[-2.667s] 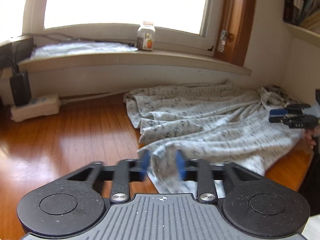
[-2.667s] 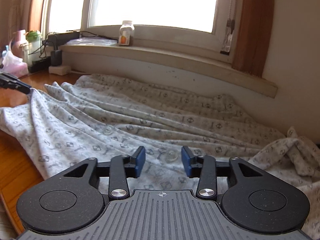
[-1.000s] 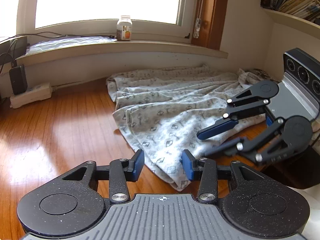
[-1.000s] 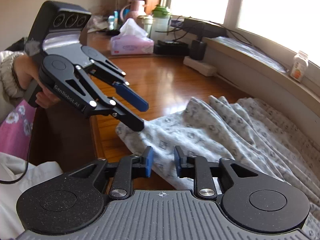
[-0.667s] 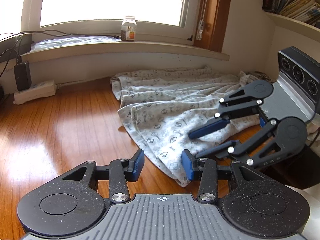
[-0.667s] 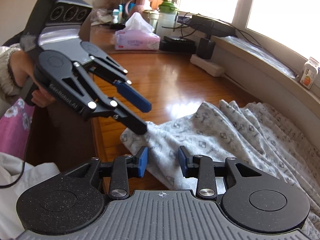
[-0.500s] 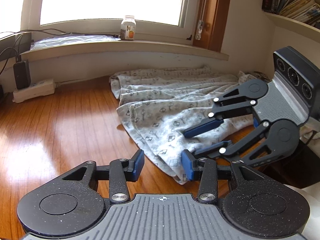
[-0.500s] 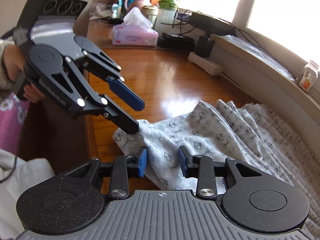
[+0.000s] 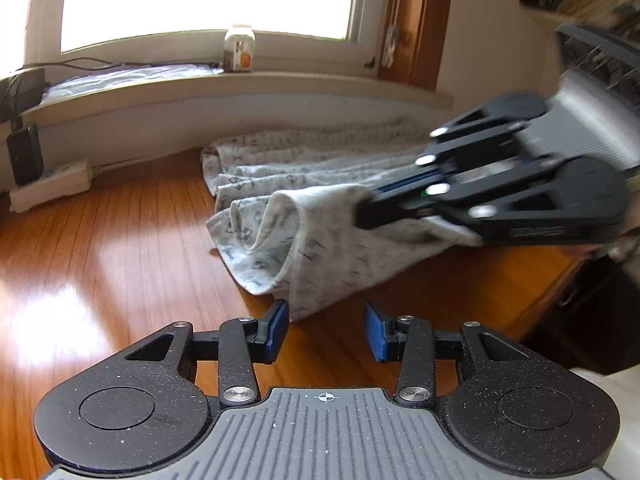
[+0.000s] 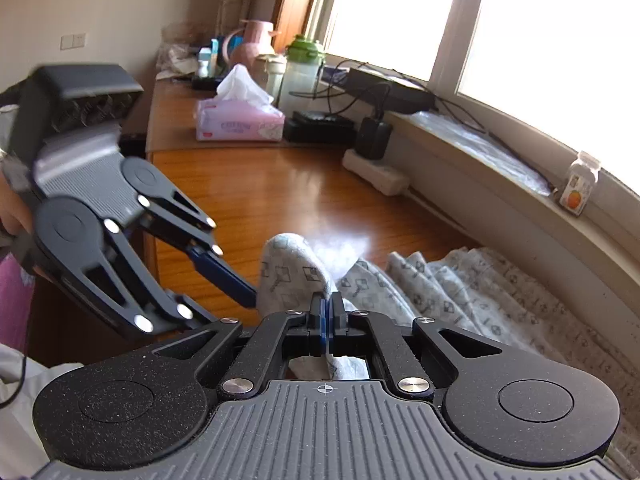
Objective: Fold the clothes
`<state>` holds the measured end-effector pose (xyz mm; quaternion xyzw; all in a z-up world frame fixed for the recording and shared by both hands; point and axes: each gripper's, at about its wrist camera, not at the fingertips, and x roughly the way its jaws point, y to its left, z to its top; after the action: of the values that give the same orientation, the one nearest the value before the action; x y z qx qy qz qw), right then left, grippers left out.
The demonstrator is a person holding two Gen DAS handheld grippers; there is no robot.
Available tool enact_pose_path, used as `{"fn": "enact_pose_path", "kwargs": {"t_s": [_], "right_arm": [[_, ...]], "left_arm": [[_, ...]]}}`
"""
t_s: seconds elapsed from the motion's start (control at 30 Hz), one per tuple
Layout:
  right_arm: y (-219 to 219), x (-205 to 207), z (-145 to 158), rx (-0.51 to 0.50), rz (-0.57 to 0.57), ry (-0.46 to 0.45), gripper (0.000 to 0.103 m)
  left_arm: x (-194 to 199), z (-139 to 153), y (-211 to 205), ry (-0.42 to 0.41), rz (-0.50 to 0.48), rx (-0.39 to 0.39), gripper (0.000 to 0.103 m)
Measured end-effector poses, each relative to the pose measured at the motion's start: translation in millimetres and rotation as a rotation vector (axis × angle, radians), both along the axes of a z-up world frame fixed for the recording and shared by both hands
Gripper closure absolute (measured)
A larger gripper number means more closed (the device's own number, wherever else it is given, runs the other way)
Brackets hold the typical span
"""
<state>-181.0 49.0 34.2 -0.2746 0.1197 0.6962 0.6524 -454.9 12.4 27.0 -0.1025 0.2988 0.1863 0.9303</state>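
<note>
A white garment (image 9: 320, 252) with a small grey print lies crumpled on the wooden table (image 9: 120, 248), running back to the wall under the window. My right gripper (image 9: 364, 212) comes in from the right. Its jaws are closing tight on the garment's near edge, and the pads press a thin fold of fabric (image 10: 288, 264) just above the table. My left gripper (image 9: 326, 332) is open with nothing between its pads, and the hanging hem ends just ahead of its fingertips. In the right wrist view the left gripper (image 10: 230, 306) hangs to the left of the pinched fold.
A small jar (image 9: 239, 48) stands on the window sill. A power strip (image 9: 48, 184) with a charger lies against the wall at the left. A pink tissue pack (image 10: 240, 122) and bottles (image 10: 300, 68) crowd the table's far end. The table's edge (image 9: 552, 280) drops off at the right.
The right gripper's jaws have gone from open around the garment's edge to shut on it, and the edge has risen a little. The left gripper has kept its place and opening.
</note>
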Motion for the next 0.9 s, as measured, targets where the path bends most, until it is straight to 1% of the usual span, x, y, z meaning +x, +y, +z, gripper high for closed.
{"fn": "enact_pose_path", "kwargs": {"t_s": [0.07, 0.13, 0.27, 0.37, 0.4, 0.43, 0.53, 0.57, 0.6, 0.63, 0.7, 0.73, 0.77, 0.87, 0.9], "right_arm": [[-4, -1, 2, 0.003, 0.005, 0.021, 0.101], [-9, -6, 1, 0.001, 0.021, 0.029, 0.101], [-15, -15, -1, 0.006, 0.037, 0.030, 0.101], [-14, -13, -7, -0.004, 0.032, 0.066, 0.101], [-13, -13, -10, -0.010, 0.030, 0.076, 0.101], [-11, -15, -15, -0.017, 0.029, 0.082, 0.101], [-6, -21, -30, -0.041, 0.029, 0.088, 0.100], [-5, -25, -34, -0.051, 0.033, 0.087, 0.099], [-4, -28, -37, -0.062, 0.042, 0.087, 0.090], [-4, -31, -39, -0.067, 0.056, 0.091, 0.087], [-8, -33, -37, -0.056, 0.064, 0.101, 0.074], [-11, -34, -35, -0.049, 0.065, 0.106, 0.070], [-14, -33, -33, -0.039, 0.063, 0.111, 0.063], [-35, -16, -23, 0.007, 0.014, 0.134, 0.062], [-46, -6, -20, 0.018, -0.013, 0.139, 0.062]], "left_arm": [[9, 0, 6, 0.026, 0.015, 0.032, 0.059], [18, -1, 12, 0.052, 0.030, 0.064, 0.062], [29, -2, 31, 0.053, 0.065, 0.099, 0.063], [30, -3, 44, 0.056, 0.113, 0.128, 0.064], [28, -3, 48, 0.064, 0.142, 0.146, 0.065], [25, -3, 53, 0.066, 0.163, 0.149, 0.065], [8, -2, 65, 0.030, 0.194, 0.086, 0.065], [4, 0, 67, 0.021, 0.200, 0.077, 0.065], [0, 3, 68, 0.014, 0.207, 0.077, 0.065], [-3, 5, 68, 0.007, 0.215, 0.079, 0.065], [-7, 11, 68, -0.012, 0.219, 0.078, 0.065], [-6, 14, 66, -0.021, 0.213, 0.077, 0.065], [-5, 17, 64, -0.031, 0.206, 0.075, 0.065], [4, 23, 56, -0.055, 0.168, 0.068, 0.065], [9, 24, 53, -0.063, 0.151, 0.065, 0.062]]}}
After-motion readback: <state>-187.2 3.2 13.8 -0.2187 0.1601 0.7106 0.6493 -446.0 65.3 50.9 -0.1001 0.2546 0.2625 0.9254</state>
